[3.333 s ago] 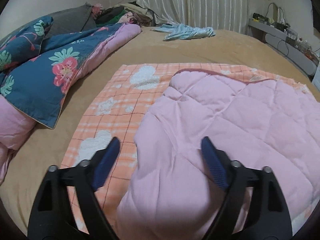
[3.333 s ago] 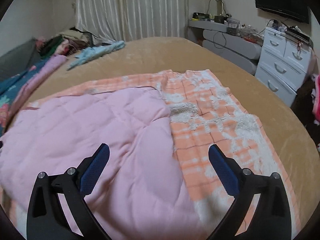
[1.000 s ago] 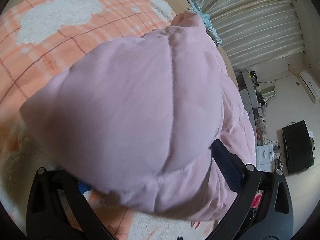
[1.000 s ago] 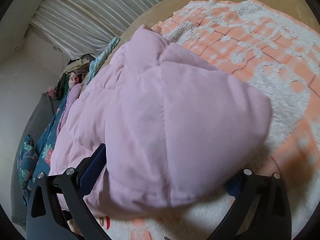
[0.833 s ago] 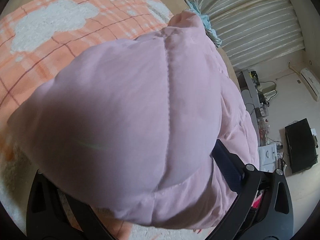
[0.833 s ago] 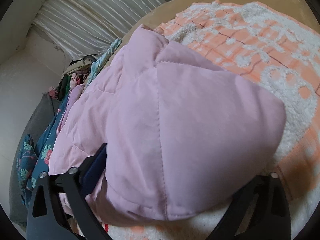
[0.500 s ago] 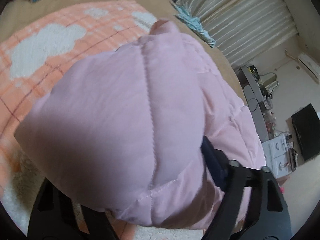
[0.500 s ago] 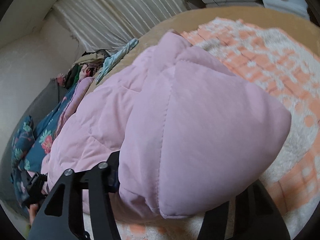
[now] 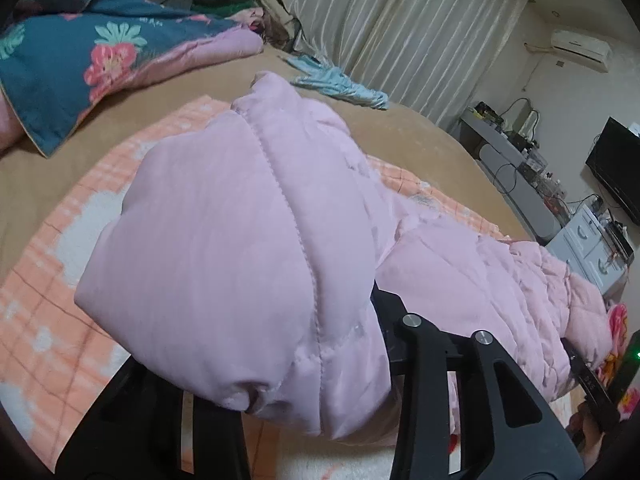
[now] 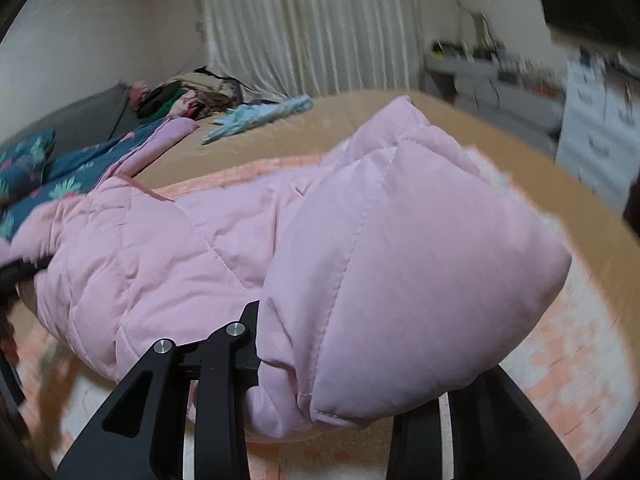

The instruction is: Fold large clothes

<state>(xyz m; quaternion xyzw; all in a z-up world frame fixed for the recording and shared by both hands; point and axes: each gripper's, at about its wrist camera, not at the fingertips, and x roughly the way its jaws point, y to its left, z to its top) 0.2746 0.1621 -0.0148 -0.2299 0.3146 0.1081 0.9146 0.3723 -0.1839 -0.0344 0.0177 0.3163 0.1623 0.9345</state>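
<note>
Landmark for all positions: the orange checked blanket [image 9: 48, 344] spread on the tan bed [image 9: 416, 136].

Left gripper [image 9: 280, 360]: jaws have just been closing, with a corner of the pink quilted garment [image 9: 224, 248] between them. The corner bulges up and forward over the fingers, hiding the pads; the black finger arms stand close on either side of the bunched cloth, pinching it. This corner is held clear above the blanket's near edge.

Right gripper [image 10: 340, 364]: jaws likewise have just been closing, a second corner of the pink quilted garment [image 10: 400, 264] between them. The padded fold drapes over and ahead of the fingers; the arms pinch it from both sides. It hangs above the blanket, which is blurred here.

Between the two corners the garment sags in a long band, its lower folds meeting the blanket.

Beyond the blanket's far edge lies a light blue cloth [image 9: 340, 84]; off its left side, a floral quilt [image 9: 80, 52].
</note>
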